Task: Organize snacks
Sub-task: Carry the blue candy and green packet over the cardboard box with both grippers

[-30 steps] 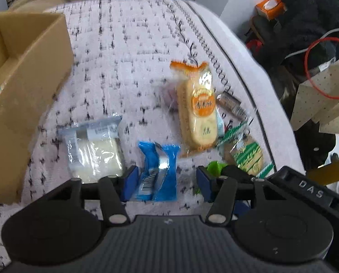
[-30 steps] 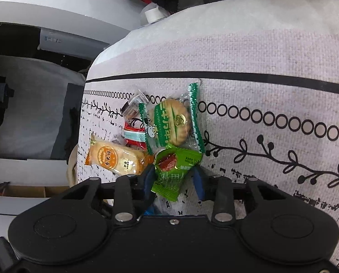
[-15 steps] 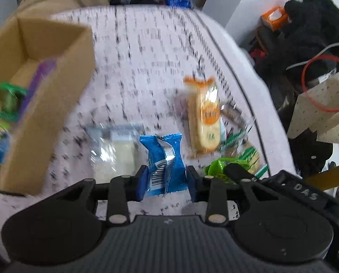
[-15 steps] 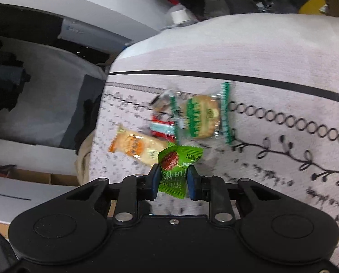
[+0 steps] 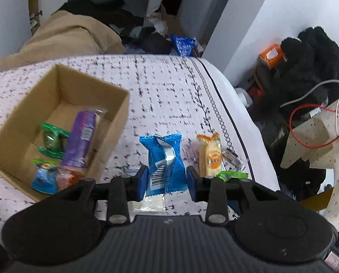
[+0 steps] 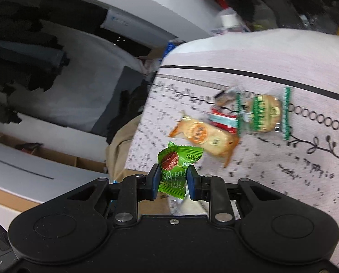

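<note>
The left tongs (image 5: 166, 179) grip a blue snack packet (image 5: 164, 163), lifted above the patterned surface (image 5: 164, 95) just right of an open cardboard box (image 5: 55, 122) holding several snacks. The right tongs (image 6: 172, 179) pinch a green candy wrapper (image 6: 176, 168) near an orange biscuit pack (image 6: 205, 136).

A tan blanket (image 5: 62, 34) lies heaped at the far left. At the right, a black fuzzy garment (image 5: 315, 52) sits beside an orange tissue box (image 5: 270, 55), with a red wire (image 5: 315, 125) looping nearer.
</note>
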Demonstrator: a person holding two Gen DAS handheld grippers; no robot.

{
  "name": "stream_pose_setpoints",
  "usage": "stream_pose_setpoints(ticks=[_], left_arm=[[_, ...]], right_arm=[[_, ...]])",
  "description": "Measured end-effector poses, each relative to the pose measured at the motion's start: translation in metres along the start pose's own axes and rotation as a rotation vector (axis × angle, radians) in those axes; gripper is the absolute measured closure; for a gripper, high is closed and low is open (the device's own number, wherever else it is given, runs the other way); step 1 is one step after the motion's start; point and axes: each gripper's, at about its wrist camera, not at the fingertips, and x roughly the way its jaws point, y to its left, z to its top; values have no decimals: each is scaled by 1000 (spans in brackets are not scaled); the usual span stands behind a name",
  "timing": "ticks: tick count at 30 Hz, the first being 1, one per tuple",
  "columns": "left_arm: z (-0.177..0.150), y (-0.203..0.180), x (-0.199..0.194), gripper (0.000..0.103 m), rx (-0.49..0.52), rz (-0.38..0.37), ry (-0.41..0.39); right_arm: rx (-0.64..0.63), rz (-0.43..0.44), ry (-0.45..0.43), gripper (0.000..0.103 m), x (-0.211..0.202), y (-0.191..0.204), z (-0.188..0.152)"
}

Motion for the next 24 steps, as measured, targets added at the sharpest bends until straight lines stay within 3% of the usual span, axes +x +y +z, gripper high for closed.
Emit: stream_pose_setpoints(ticks=[17,24], left_arm=[[17,54,-58,68,-65,53,-102],[24,87,-65,68,-118,81,-110]], right_arm=[[-145,89,43,79,0,45,-27],[-238,147,89,78,8,71,-51]])
